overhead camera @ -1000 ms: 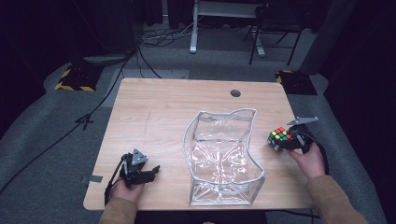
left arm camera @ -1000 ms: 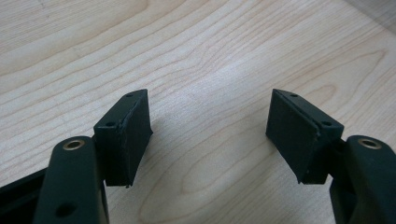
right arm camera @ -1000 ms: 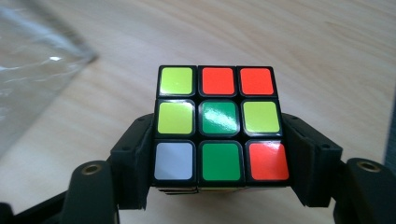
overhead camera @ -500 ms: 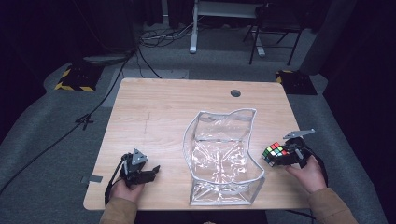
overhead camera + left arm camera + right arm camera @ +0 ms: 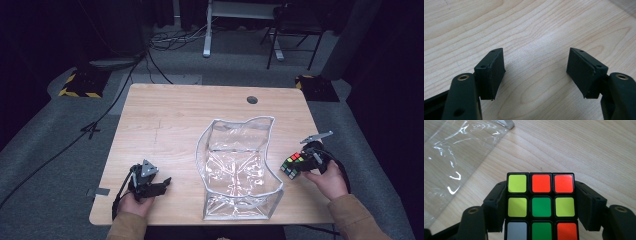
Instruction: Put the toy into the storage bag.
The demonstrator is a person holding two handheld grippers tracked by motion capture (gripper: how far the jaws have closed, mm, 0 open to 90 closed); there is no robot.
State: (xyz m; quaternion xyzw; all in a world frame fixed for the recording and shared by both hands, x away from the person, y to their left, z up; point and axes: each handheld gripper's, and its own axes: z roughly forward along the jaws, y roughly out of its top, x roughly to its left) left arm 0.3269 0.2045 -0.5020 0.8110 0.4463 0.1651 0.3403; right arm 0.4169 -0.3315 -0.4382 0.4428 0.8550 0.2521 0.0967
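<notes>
Glossy cube [image 5: 541, 206] (square stickers) beside crinkled clear bag [image 5: 240, 170].

Both tools are black. The left tool [image 5: 161, 184] carries a grey three-cornered plate [image 5: 148, 168] on top, and a dark cable [image 5: 120, 192] loops from it back along the hand. The right tool [image 5: 299, 165] bears a similar grey plate [image 5: 316, 136], with a black cable [image 5: 341, 170] curving around the hand. Seen close, each jaw ends in a flat, rectangular black pad [image 5: 492, 72] with small screw holes near its outer edge, fixed to a rounded black arm with a brass-coloured eyelet [image 5: 463, 77]. The right tool's pads [image 5: 586, 206] have the same build, with brass eyelets [image 5: 473, 210] behind them. The person wears tan sleeves: left sleeve [image 5: 127, 228] and right sleeve [image 5: 359, 220].
</notes>
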